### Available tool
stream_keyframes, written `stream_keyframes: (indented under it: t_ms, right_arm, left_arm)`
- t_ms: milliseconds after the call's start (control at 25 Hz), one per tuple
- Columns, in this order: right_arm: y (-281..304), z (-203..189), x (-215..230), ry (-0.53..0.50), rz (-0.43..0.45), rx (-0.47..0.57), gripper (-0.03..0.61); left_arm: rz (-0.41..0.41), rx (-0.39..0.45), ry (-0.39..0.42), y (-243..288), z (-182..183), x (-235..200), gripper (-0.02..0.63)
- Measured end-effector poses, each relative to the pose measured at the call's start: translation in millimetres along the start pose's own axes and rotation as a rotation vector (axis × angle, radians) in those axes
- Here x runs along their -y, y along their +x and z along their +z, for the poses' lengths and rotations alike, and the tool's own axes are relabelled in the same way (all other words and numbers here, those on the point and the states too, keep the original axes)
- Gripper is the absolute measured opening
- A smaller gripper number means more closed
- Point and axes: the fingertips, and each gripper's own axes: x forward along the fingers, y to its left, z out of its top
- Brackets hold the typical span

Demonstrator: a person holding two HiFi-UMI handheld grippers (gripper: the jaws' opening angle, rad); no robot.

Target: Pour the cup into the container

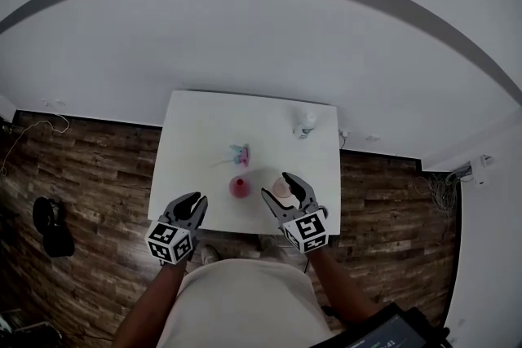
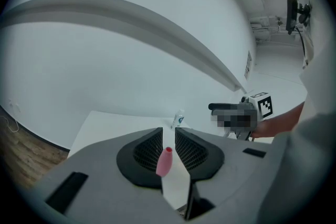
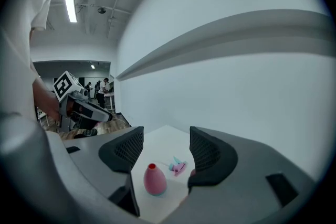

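A pink-red narrow-necked container (image 1: 239, 187) (image 3: 155, 179) (image 2: 165, 161) stands near the front of the white table (image 1: 204, 118). To its right is a pale pink cup (image 1: 281, 188), standing between the fingers of my right gripper (image 1: 285, 192) (image 3: 165, 152) in the head view. That gripper's jaws are spread wide. In the right gripper view only a pink sliver shows beside the right jaw, and no pad presses on the cup. My left gripper (image 1: 191, 209) (image 2: 169, 139) hangs at the table's front left with a narrow gap and nothing in it.
A small pink and teal object (image 1: 240, 153) (image 3: 177, 166) lies behind the container. A white bottle (image 1: 305, 124) (image 2: 179, 118) stands at the table's far right. Wood floor surrounds the table, and a white wall rises behind it.
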Motion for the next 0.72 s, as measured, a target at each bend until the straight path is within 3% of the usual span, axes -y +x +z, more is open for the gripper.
stream_keyframes:
  t_ms: [440, 720]
  right_arm:
    - [7, -1, -25, 0.048, -0.092, -0.004, 0.265]
    - [-6, -4, 6, 0.057, -0.138, 0.001, 0.254]
  left_arm:
    - [-0.029, -0.005, -0.004, -22, -3, -37, 0.053]
    - [-0.024, -0.017, 0.005, -2, -2, -33, 0.012]
